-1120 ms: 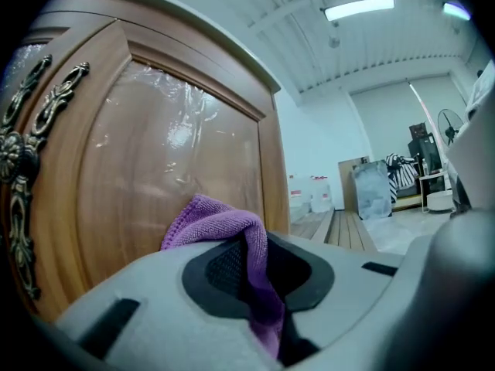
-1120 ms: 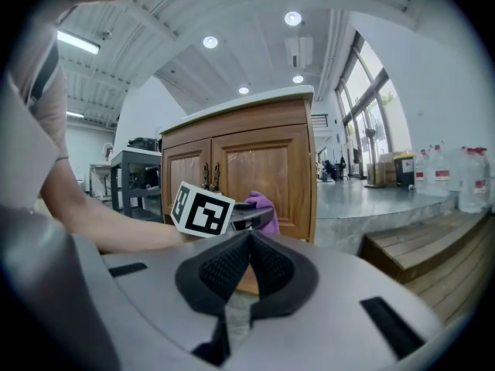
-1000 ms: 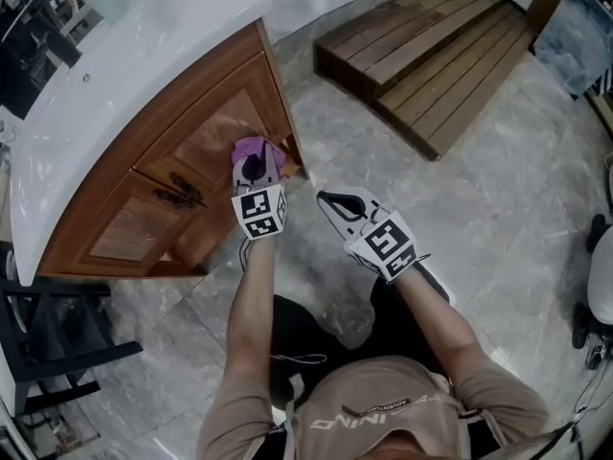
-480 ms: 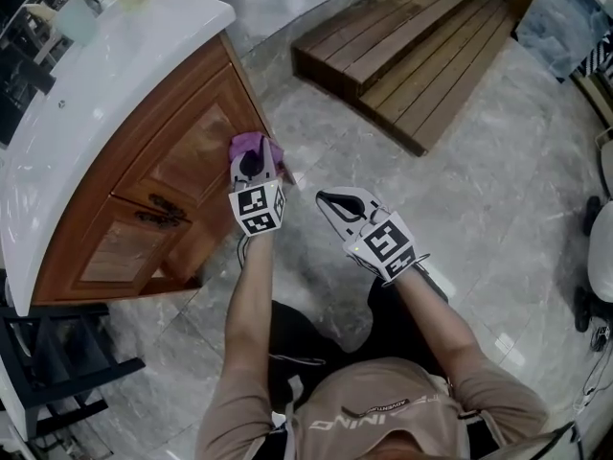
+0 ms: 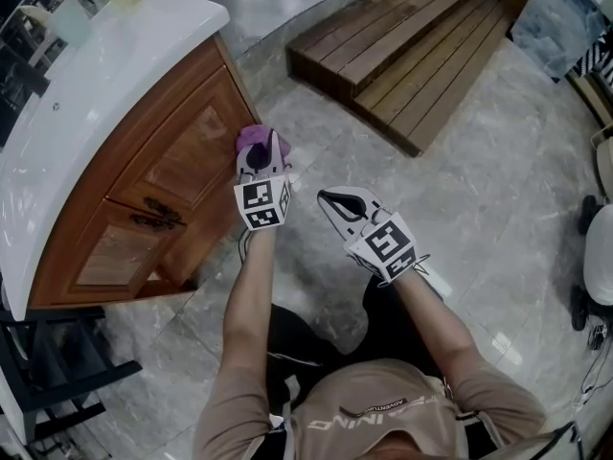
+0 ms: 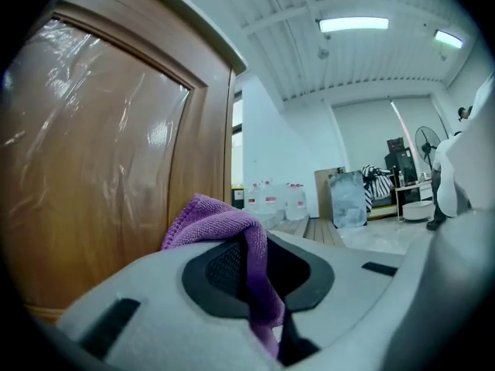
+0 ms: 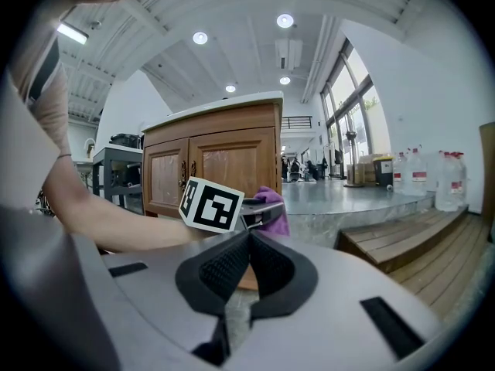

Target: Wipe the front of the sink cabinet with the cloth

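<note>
**Purple cloth on the right-hand door, most of the front yet to show any wiping**

Head view: the person crouches on a grey stone floor (image 5: 460, 209) facing the wooden sink cabinet (image 5: 144, 195), which stands to the left under a white countertop (image 5: 86, 94). The left gripper (image 5: 261, 156) reaches forward and presses the purple cloth (image 5: 254, 138) against the cabinet front, up by its right corner. The right gripper (image 5: 330, 199) hangs near it, further right, over the floor and well clear of the wood. A slatted wooden platform (image 5: 412, 46) lies far right.

Left gripper view: the jaws are clamped on the cloth. A fold runs down between the pads and the rest bunches out ahead. The bunch sits touching or just beside the glossy door panel (image 6: 93, 153), next to the door's right frame strip.

Right gripper view: these jaws are closed together with nothing between them. Beyond them both cabinet doors show, with the cloth at the far right edge of the front.

Judging from this, the wiping is under way, not finished. The cloth is working the upper right of one door. No view shows a wet track or any change in shine that would tell which areas are already done. The left door with its dark handles (image 5: 153, 217), the lower rails and the strip under the countertop probably all remain to be covered.
</note>
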The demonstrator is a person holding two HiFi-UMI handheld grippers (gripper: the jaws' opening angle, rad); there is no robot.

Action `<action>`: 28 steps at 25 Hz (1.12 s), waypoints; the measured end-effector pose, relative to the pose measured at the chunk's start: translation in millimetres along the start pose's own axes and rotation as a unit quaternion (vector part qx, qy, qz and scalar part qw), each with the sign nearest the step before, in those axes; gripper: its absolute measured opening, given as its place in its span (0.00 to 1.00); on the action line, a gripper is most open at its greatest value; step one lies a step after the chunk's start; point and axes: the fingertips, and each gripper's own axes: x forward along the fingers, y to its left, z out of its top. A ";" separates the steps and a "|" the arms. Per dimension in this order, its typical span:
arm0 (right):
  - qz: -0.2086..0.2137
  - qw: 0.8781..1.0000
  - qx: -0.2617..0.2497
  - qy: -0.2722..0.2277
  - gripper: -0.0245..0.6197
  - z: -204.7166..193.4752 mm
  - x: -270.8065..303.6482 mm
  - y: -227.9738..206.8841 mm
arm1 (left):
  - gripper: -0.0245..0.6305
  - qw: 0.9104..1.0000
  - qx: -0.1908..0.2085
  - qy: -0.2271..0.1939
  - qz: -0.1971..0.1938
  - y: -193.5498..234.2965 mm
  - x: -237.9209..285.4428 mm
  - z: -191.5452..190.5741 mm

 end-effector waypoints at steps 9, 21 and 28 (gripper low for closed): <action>0.008 1.000 0.002 -0.011 0.05 10.6 -2.2 7.3 | 0.09 0.998 -0.014 -0.033 -0.047 -33.5 -20.6 41.3; 0.026 0.998 0.000 -0.059 0.05 42.3 9.4 25.0 | 0.09 1.000 0.009 0.001 -0.005 -10.5 -111.4 54.2; 0.075 0.995 -0.010 -0.068 0.05 63.1 37.7 57.2 | 0.09 0.997 -0.014 0.011 0.080 37.9 -186.0 62.7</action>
